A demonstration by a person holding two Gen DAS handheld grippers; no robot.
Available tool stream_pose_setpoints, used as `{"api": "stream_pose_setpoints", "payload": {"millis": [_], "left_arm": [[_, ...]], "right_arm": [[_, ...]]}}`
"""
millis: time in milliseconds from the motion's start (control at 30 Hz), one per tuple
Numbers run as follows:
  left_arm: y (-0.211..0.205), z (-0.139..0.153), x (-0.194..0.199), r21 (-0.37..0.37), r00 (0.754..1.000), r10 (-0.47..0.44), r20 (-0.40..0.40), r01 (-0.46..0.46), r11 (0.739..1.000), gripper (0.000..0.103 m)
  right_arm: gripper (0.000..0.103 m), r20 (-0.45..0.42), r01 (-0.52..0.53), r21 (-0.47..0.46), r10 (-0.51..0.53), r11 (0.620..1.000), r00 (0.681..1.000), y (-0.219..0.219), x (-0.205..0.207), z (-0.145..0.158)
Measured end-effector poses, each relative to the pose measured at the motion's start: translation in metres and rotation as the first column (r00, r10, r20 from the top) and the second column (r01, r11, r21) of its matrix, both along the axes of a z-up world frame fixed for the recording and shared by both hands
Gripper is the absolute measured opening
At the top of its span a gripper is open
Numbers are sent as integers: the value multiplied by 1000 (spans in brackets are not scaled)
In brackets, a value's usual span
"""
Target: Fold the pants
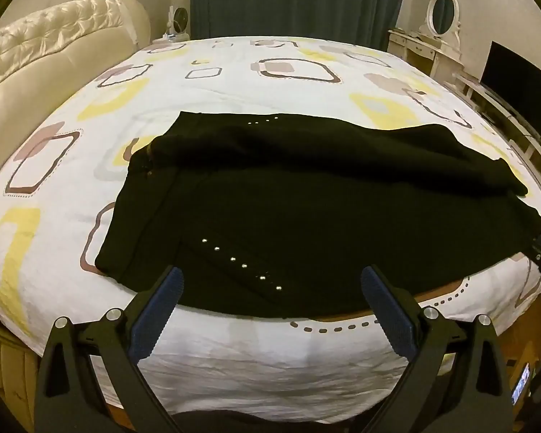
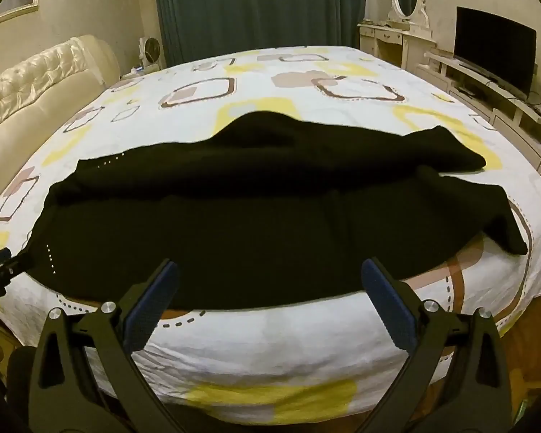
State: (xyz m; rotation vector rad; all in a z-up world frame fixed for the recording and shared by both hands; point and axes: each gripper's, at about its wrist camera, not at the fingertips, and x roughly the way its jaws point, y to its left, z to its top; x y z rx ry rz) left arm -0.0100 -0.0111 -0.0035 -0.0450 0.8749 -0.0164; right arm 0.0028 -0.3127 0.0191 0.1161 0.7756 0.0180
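Both my grippers, left gripper (image 1: 268,288) and right gripper (image 2: 268,285), have jaws spread wide, holding nothing. Pants (image 1: 306,209) lie flat across the bed (image 1: 234,83) near its front edge, legs to the right, probably staged for an edge grab.

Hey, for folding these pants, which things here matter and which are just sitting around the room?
For the job: black pants, bed, left claw, right claw, both open.
Just there: television, dressing table, curtain, fan.
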Motion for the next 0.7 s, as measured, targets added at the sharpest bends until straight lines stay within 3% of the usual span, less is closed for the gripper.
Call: {"api": "stream_pose_setpoints", "payload": {"millis": [700], "left_arm": [[-4, 8, 0, -1, 1000, 19, 20, -19, 1000, 98]], "right_arm": [[101, -38, -41, 5, 41, 999, 998, 13, 1, -11]]}}
